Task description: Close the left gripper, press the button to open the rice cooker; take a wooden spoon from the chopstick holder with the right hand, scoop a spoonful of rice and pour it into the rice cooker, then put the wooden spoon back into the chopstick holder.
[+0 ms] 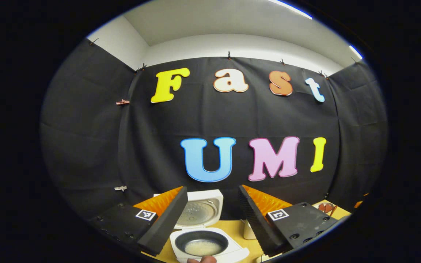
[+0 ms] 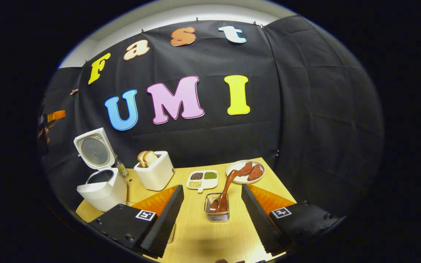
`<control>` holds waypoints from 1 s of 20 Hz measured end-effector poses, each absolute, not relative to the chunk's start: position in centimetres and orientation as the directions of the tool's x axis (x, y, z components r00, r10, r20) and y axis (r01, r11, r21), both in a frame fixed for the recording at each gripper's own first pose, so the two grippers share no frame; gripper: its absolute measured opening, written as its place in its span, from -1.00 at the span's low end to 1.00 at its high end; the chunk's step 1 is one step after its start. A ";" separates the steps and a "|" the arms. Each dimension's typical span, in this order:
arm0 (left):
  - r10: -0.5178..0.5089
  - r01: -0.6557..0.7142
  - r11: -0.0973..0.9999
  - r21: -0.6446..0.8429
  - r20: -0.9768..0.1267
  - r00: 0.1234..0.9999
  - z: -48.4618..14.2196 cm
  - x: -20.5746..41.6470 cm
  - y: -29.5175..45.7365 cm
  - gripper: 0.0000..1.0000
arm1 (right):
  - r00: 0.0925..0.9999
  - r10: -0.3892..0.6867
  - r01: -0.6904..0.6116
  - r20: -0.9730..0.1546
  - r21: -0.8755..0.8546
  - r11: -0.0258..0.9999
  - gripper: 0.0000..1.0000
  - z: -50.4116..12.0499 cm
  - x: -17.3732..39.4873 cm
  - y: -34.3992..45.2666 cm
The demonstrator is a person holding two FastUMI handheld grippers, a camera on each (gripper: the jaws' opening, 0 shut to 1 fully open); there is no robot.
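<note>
The left gripper (image 1: 212,223) hangs above the open rice cooker (image 1: 210,243), its two fingers spread wide and holding nothing, the cooker's dark inner pot directly below and between them with a pale layer of rice (image 1: 202,248) lying in the bottom. Beyond the pot, framed between the fingertips, the raised lid (image 1: 201,212) stands upright with its inner face turned toward the camera. In the right gripper view, the right gripper (image 2: 212,219) is likewise spread wide and empty, poised over the light wooden table (image 2: 203,237), with the wire chopstick holder (image 2: 217,208) standing straight ahead between its two fingers and apart from both. The wooden spoon (image 2: 225,193) rests in that holder, bowl down, its handle leaning away up and to the right toward a white plate (image 2: 245,171) of reddish-brown food beyond the right finger. Just past the holder, slightly to its left, sits a small divided dish (image 2: 202,180) holding dark, green and pale grains in separate compartments. Farther left, beyond the left finger, a white toaster (image 2: 155,173) carries two slices of bread (image 2: 146,158) standing in its slots, and at the far left of this view the rice cooker (image 2: 102,186) stands with its lid up. A small bottle (image 2: 121,168) stands between the cooker and the toaster. At the left margin of this view a hand (image 2: 44,133) with part of the other gripper is faintly seen, too dim to describe.
</note>
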State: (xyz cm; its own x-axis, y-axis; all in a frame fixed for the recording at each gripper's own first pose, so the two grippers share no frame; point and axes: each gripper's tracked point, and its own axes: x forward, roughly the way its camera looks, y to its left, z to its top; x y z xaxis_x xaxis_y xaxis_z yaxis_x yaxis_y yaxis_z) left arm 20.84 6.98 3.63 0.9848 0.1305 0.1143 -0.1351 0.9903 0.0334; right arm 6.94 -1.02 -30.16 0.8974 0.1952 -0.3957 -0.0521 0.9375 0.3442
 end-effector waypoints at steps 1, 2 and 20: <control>0.144 -0.147 0.989 0.016 0.114 0.983 4.3 22.3 7.9 0.90 | 0.898 0.196 -0.058 -0.395 0.336 0.940 0.97 -29.6 6.2 -1.0; 0.154 -0.155 0.988 -0.003 0.114 0.981 4.7 23.8 8.5 0.89 | 0.898 0.197 -0.061 -0.393 0.331 0.942 0.97 -29.2 5.6 -1.0; 0.271 -0.249 0.955 0.162 -0.138 0.953 -6.8 43.0 18.0 0.89 | 0.909 0.100 0.009 -0.404 0.260 0.966 0.96 -25.4 -0.3 -1.6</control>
State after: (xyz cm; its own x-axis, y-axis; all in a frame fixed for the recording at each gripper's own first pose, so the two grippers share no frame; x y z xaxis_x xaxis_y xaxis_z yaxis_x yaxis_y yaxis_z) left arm 43.05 17.97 -6.82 0.9525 0.2713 -0.1382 -0.2485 0.9550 0.1619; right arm -0.31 -1.59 -25.43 0.9092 0.0999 -0.4043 0.0094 0.9656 0.2597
